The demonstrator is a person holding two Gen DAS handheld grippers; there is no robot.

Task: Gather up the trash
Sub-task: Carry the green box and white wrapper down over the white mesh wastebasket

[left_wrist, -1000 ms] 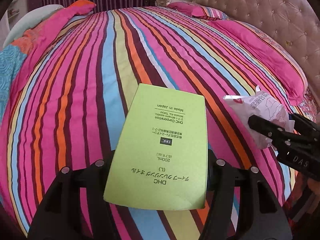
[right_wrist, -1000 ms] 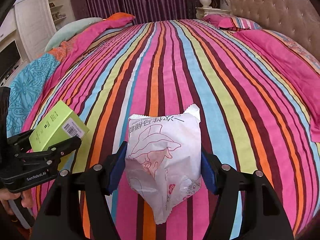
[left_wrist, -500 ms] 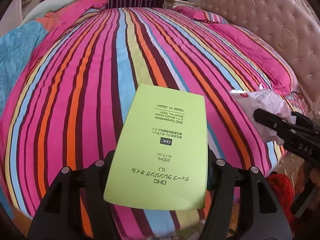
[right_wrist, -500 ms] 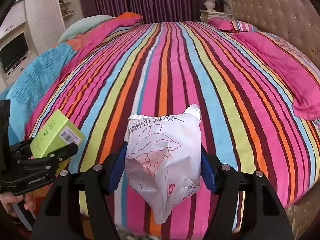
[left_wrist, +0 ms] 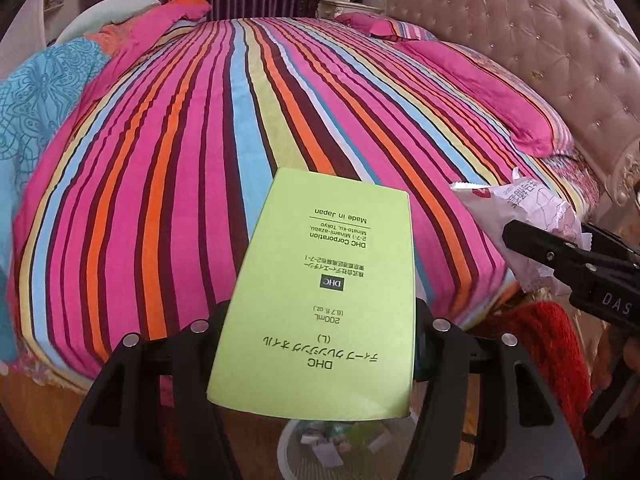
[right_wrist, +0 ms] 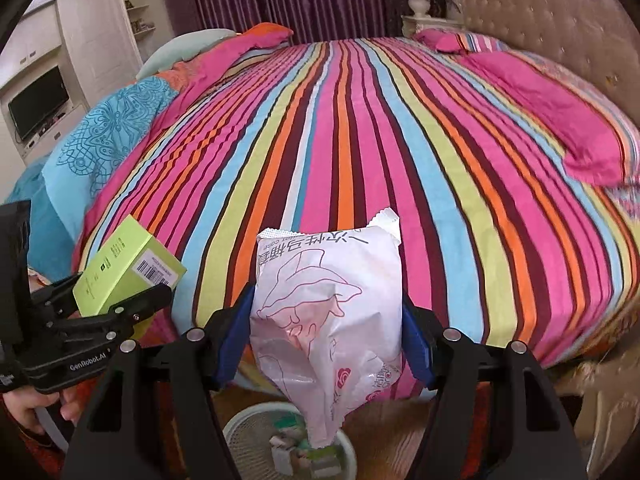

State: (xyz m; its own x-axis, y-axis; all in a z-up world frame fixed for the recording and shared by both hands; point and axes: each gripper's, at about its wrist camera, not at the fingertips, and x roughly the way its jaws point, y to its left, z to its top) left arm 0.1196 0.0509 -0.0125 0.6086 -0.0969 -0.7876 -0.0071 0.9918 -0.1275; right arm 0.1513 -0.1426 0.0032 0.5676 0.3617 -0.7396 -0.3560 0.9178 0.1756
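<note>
- Left wrist view: your left gripper (left_wrist: 316,344) has its jaws clamped on the green box (left_wrist: 320,300), at lower centre of the frame.
- Right wrist view: your right gripper (right_wrist: 326,336) has its jaws closed on the white wrapper (right_wrist: 328,320), at lower centre.
- Below both, at the bottom edge, sits the white mesh bin (right_wrist: 248,436) with scraps inside.
- The striped bed (right_wrist: 360,140) fills the upper frame.
</note>
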